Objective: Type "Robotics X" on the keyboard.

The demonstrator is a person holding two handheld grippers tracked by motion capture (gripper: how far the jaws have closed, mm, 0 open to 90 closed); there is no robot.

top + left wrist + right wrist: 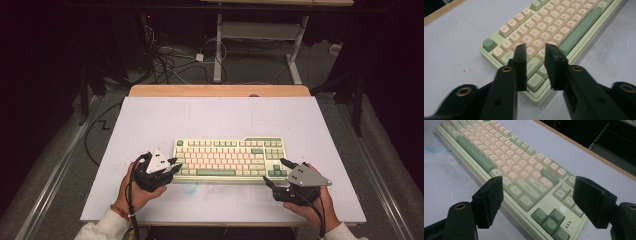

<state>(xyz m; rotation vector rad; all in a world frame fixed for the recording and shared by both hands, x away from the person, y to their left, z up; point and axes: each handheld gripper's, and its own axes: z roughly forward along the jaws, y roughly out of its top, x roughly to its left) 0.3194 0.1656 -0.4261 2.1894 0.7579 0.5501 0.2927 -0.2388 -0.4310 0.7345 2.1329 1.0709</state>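
A pale green keyboard (230, 157) with cream and green keys lies flat on the white table top (215, 115), near its front. My left gripper (175, 166) hovers at the keyboard's left end. In the left gripper view its jaws (536, 46) stand a narrow gap apart above the left keys (544, 22), with nothing between them. My right gripper (276, 173) is at the keyboard's right end. Its jaws (537, 180) are wide open over the lower right keys (499, 152), touching nothing that I can see.
A wooden strip (220, 90) borders the table's far edge. Beyond it are cables on the floor (170, 62) and a white desk frame (260, 40). A faint blue smear (190, 189) marks the table in front of the keyboard.
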